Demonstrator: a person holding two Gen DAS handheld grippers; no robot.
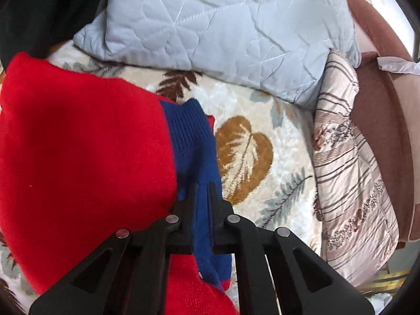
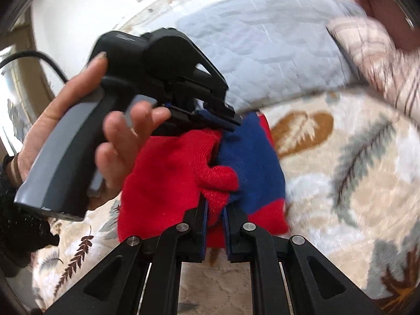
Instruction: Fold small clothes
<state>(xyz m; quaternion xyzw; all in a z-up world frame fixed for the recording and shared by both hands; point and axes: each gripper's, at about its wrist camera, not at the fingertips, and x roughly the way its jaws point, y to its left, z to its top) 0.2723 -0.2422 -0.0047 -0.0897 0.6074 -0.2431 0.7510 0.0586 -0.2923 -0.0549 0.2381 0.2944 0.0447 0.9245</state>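
Observation:
A small red knit garment (image 1: 78, 144) with a blue ribbed band (image 1: 191, 131) is held above a leaf-patterned blanket (image 1: 249, 120). My left gripper (image 1: 202, 191) is shut on the blue band. In the right wrist view the garment (image 2: 168, 173) hangs bunched, its blue part (image 2: 252, 157) to the right. My right gripper (image 2: 215, 204) is shut on a red fold of it. The left gripper (image 2: 231, 123), held by a hand (image 2: 78, 120), shows there pinching the garment's top edge.
A pale blue quilted pillow (image 1: 223, 26) lies at the back of the blanket. A striped floral cushion (image 1: 349, 162) and a brown padded chair (image 1: 388, 120) stand to the right. The right wrist view is motion-blurred.

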